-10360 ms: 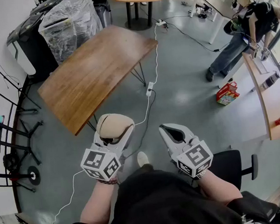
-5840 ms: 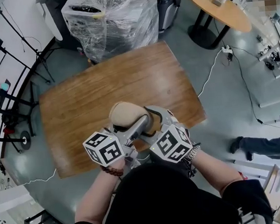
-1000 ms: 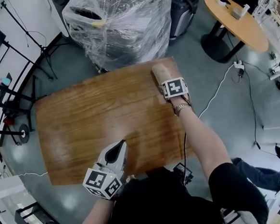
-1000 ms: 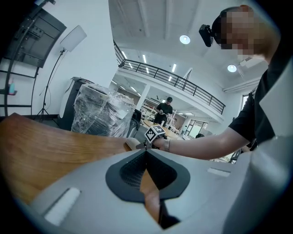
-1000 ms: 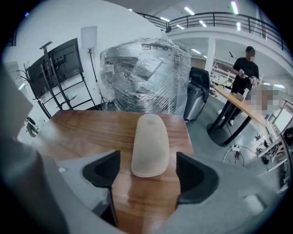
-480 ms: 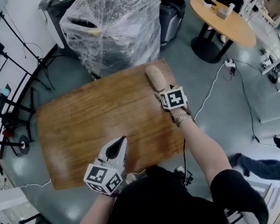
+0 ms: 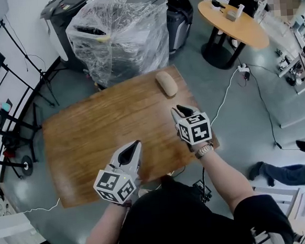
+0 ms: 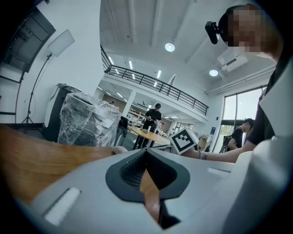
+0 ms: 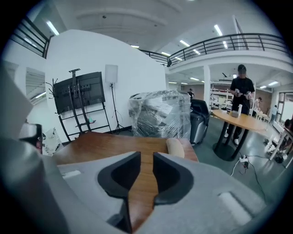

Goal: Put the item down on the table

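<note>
Both grippers are empty: head view, the tan item (image 7: 166, 83) lies at the table's (image 7: 100, 128) far right corner, clear of the right gripper (image 7: 179, 109); left gripper (image 8: 146, 157) view, jaws together; right gripper view, jaws just closing, narrowly apart around nothing, so draw back without brushing the item.

This is a large open workspace, part office and part lab, with a polished grey floor (image 7: 235, 107), a railed mezzanine (image 9: 229, 43) under strip lights, and tall windows (image 8: 238, 119). A wooden table (image 7: 101, 138), a round table (image 7: 239, 27), a screen on a stand (image 9: 78, 98), a plastic-wrapped machine (image 7: 117, 35) and a power strip (image 7: 241, 68) with cables across the floor show it.
</note>
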`<move>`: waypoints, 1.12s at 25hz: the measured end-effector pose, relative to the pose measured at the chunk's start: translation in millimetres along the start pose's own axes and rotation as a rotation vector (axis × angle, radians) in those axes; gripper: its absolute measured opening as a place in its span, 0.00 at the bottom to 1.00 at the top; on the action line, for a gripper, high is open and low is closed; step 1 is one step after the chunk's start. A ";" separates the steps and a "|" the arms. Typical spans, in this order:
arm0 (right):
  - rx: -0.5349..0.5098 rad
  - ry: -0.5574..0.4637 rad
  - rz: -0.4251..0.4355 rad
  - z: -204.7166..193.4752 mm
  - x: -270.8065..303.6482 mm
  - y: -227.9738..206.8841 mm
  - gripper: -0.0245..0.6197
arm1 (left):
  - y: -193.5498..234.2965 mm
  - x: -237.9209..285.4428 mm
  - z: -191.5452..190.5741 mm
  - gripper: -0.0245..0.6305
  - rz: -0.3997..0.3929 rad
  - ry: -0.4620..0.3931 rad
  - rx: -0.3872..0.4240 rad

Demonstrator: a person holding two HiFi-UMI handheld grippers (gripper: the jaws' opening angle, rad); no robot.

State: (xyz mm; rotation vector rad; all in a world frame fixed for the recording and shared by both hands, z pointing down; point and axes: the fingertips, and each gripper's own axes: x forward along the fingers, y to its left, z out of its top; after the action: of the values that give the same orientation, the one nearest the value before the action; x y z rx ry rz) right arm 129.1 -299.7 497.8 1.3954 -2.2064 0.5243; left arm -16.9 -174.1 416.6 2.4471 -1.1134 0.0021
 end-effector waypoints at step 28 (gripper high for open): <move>-0.016 -0.216 0.085 -28.9 -147.1 156.0 0.03 | -34.9 -38.0 -13.8 0.05 -0.116 0.034 0.131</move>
State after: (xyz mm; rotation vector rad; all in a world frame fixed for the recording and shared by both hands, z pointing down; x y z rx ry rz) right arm 46.7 -112.9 426.1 1.4120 -2.4441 0.3999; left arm -15.0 -121.3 408.1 2.6147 -0.9832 0.0831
